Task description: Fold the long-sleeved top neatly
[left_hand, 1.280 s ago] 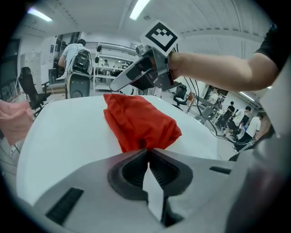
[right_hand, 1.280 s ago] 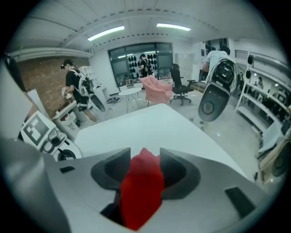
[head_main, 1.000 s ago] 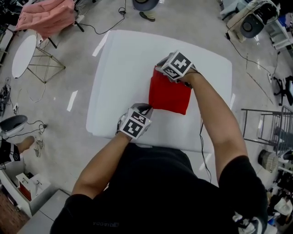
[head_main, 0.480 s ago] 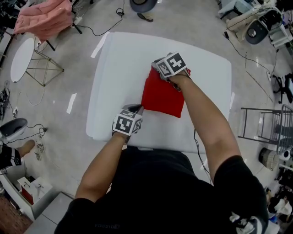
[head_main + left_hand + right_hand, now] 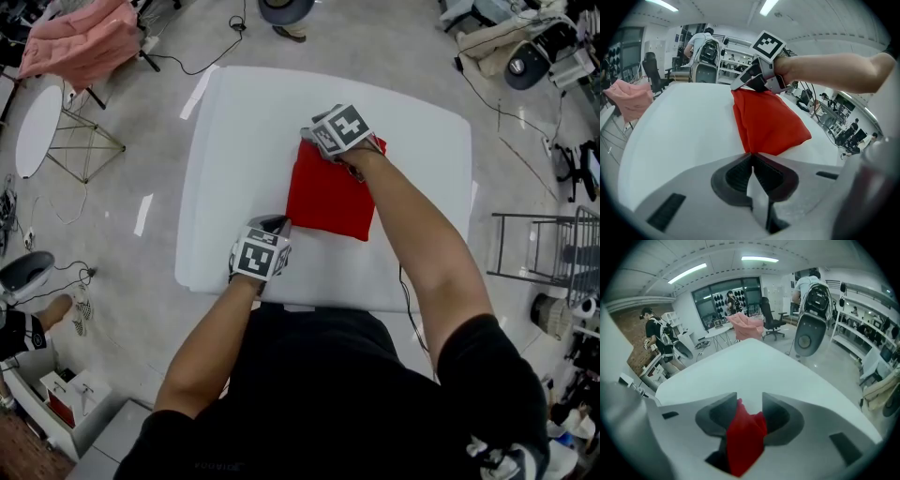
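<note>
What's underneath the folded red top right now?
The red top lies flat on the white table. Bare tabletop shows beside it; anything directly beneath is covered by the fabric.

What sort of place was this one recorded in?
Probably a lab or workshop rather than a home: the white table holding the red top stands on a bare concrete floor, with an office chair and open metal shelving around it.

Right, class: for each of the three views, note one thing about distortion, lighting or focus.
Head view: even light, sharp, hardly any shadow on the white table. Left gripper view: fisheye bending, black corners, red top sharp. Right gripper view: same fisheye curve; ceiling strip lights burn out white.
</note>
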Demonstrator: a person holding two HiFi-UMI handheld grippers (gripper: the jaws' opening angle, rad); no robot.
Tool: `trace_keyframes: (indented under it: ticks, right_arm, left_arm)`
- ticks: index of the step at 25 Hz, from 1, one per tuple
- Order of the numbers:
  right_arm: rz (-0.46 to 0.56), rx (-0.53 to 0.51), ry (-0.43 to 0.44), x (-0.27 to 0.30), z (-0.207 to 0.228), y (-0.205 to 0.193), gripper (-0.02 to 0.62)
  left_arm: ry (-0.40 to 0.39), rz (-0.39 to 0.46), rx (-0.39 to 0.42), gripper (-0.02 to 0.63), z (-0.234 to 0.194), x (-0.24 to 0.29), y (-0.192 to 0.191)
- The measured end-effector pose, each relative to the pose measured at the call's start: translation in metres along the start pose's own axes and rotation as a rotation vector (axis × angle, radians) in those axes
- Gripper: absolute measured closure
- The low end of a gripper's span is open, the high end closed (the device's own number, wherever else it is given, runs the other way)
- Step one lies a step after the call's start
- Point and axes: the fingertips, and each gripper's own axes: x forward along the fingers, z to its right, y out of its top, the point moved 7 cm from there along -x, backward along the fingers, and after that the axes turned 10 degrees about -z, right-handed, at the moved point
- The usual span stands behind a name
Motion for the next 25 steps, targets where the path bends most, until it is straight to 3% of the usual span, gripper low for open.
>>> trace_keyframes:
  ticks: [2, 7, 12, 19, 25]
  right_arm:
    - [0.061, -0.012, -0.030, -0.021, 0.004, 0.006, 0.408]
    - [0.219, -0.036, -0.123, -0.087, 0.005, 0.021, 0.430]
    - [0.330, 0.006, -0.199, -0.134, -0.018, 0.013, 0.505]
    - [0.436, 0.172, -0.261, -0.170, -0.091, -0.075, 0.588]
    - [0.553, 0.330, -0.256, -0.188, -0.155, -0.139, 0.591]
  left_arm:
    - [-0.003, -0.004, 0.011, 0.592, 0.000, -0.001, -0.003]
    - [-0.035, 0.005, 0.010, 0.586, -0.005, -0.012, -0.015]
    - [-0.053, 0.053, 0.063, 0.588, -0.011, -0.036, -0.016]
    - [-0.102, 0.180, 0.180, 0.588, 0.003, -0.079, -0.006]
    - [-0.168, 0.212, 0.271, 0.589, 0.012, -0.103, -0.006]
